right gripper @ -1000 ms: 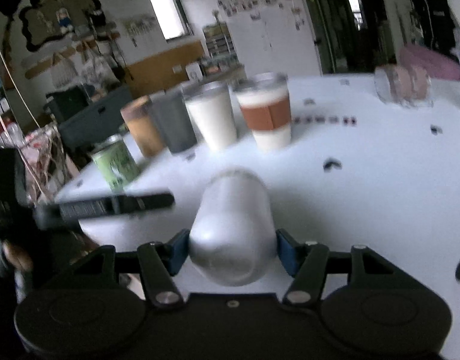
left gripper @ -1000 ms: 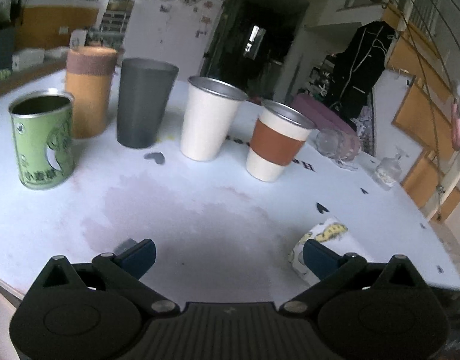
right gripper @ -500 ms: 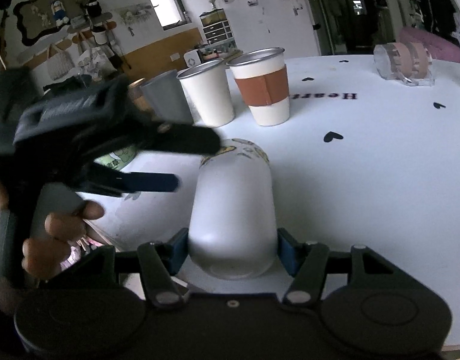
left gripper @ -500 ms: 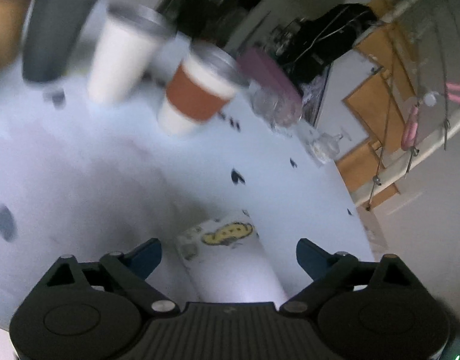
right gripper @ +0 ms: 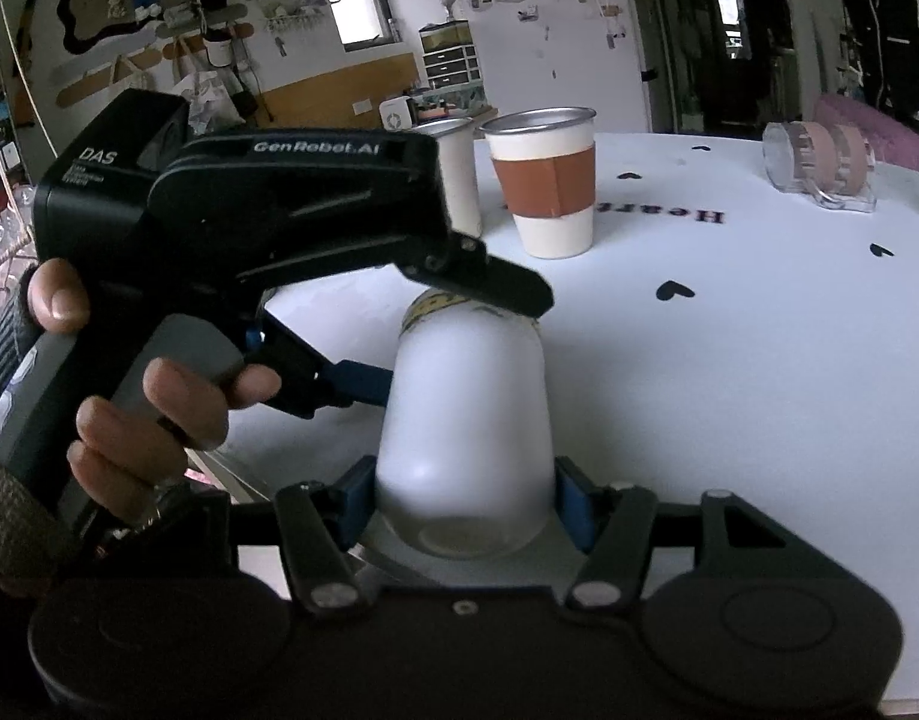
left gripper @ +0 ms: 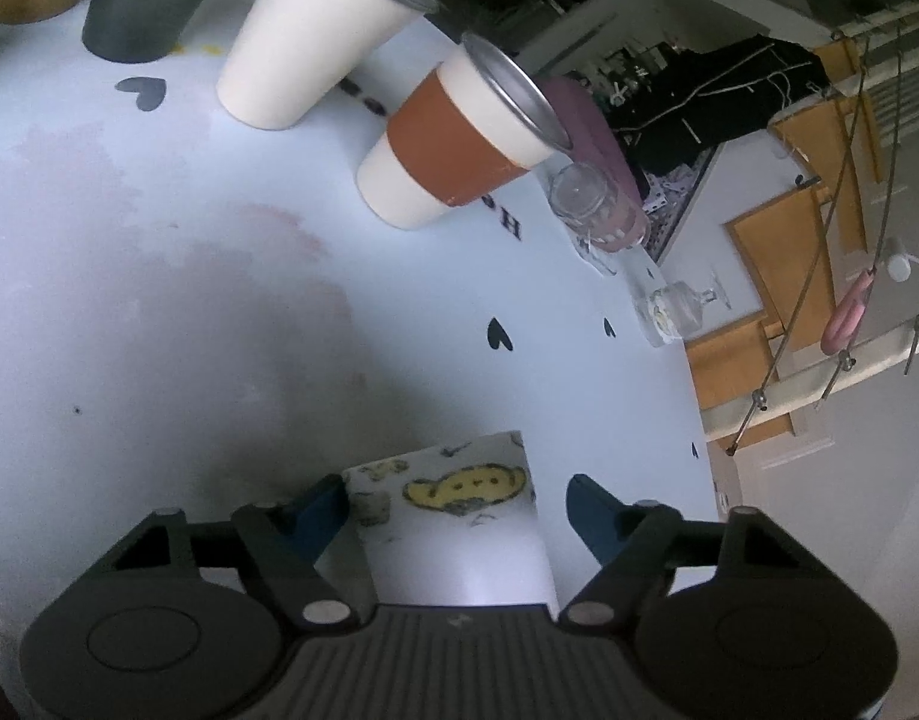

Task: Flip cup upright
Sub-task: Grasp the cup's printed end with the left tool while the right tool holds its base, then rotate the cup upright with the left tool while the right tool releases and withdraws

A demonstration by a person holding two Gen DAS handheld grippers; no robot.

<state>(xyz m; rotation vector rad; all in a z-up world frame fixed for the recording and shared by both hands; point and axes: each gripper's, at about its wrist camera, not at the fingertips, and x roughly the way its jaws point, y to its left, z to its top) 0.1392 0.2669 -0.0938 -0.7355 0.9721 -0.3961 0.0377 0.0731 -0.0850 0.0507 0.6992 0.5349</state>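
Cup (right gripper: 462, 438): white, lying on its side near the tabletop (right gripper: 729, 372) edge; long axis runs away from the right camera, closed base toward it, printed rim end far.
Right gripper (right gripper: 464, 501): pinching the cup near its base, both pads against its sides.
Left gripper (left gripper: 453, 504): spread, straddling the rim end; one pad touches, the other stands apart.
Background: sleeved cup (right gripper: 546, 204), upright.
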